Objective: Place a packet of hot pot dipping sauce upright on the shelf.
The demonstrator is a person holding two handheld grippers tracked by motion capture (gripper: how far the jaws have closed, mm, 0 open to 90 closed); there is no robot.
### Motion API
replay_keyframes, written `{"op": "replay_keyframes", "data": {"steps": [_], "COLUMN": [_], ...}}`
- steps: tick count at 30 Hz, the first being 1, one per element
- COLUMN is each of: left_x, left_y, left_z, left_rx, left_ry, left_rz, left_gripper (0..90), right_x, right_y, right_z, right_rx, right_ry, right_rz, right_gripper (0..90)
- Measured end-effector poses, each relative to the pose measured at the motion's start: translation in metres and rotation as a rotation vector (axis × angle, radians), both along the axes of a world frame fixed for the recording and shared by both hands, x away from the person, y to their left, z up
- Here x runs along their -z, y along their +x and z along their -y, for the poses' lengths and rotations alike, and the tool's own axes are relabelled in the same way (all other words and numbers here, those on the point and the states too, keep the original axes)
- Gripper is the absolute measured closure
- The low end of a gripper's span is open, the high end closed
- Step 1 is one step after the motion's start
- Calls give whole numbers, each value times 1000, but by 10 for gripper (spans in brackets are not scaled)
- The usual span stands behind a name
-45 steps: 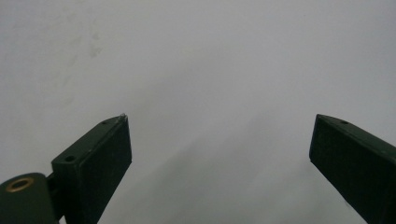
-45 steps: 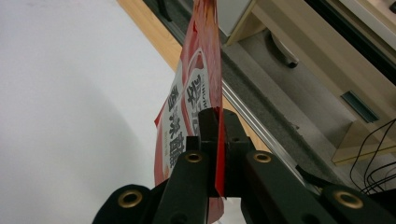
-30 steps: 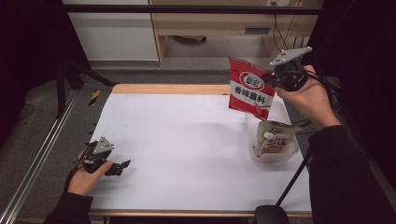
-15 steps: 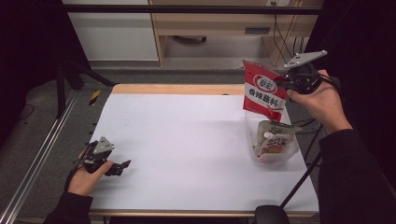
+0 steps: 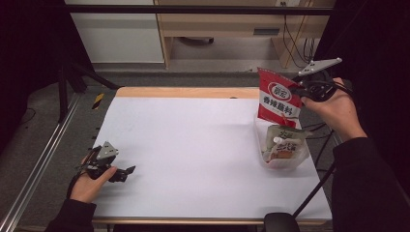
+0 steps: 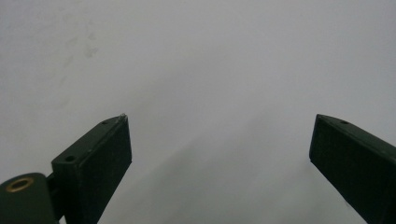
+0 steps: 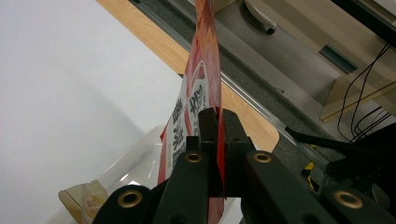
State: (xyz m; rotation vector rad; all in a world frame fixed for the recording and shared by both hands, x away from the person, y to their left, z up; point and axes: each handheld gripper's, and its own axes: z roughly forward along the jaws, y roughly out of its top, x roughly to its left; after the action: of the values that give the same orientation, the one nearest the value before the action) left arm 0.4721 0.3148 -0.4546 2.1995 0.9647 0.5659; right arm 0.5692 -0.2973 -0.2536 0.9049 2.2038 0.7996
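Note:
A red snack packet [image 5: 279,98] with white lettering hangs from my right gripper [image 5: 300,87], which is shut on its right edge at the table's far right. In the right gripper view the jaws pinch the packet [image 7: 198,88] edge-on, with my right gripper [image 7: 217,116] closed tight on it. The packet's lower end hangs just above a clear plastic container [image 5: 282,162] that holds a beige pouch [image 5: 286,142] with a white cap. My left gripper [image 5: 124,173] rests on the white table near the front left edge, its jaws [image 6: 219,140] wide apart with nothing between them.
The white tabletop [image 5: 193,145] stretches between the two hands. A wooden strip [image 5: 183,92] runs along the far edge. Cables [image 5: 319,179] trail off the right side, and a metal rail [image 5: 43,159] runs along the left.
My right gripper has carried the red packet to the right and down, from left of the container to just above it. The left hand has stayed still.

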Motion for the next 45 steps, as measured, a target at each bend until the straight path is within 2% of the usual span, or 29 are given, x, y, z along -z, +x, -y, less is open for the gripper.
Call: {"op": "replay_keyframes", "data": {"steps": [6,18,29,38,41,43,45], "left_x": [0,0,0,1,1,1,1], "left_y": [0,0,0,-1,-1,-1,-1], "left_z": [0,0,1,2,1,1,1], "left_rx": [2,4,7,11,11,12,11], "left_ry": [1,7,9,16,16,17,17], "left_rz": [1,-2,-3,-7,-9,-10,-11], "left_gripper": [55,55,55,55,55,55,55], "right_x": [13,37,43,52,52,49,42], "right_y": [5,11,4,-4,-6,-9,-12], "right_z": [0,3,16,35,37,36,33], "right_rx": [6,20,48,105,112,123,146], "right_ry": [5,27,49,64,73,78,89], "right_rz": [-8,-52,-81,-121,-116,-88,-40], "right_gripper": [899,897,892,864,801,678,543]}}
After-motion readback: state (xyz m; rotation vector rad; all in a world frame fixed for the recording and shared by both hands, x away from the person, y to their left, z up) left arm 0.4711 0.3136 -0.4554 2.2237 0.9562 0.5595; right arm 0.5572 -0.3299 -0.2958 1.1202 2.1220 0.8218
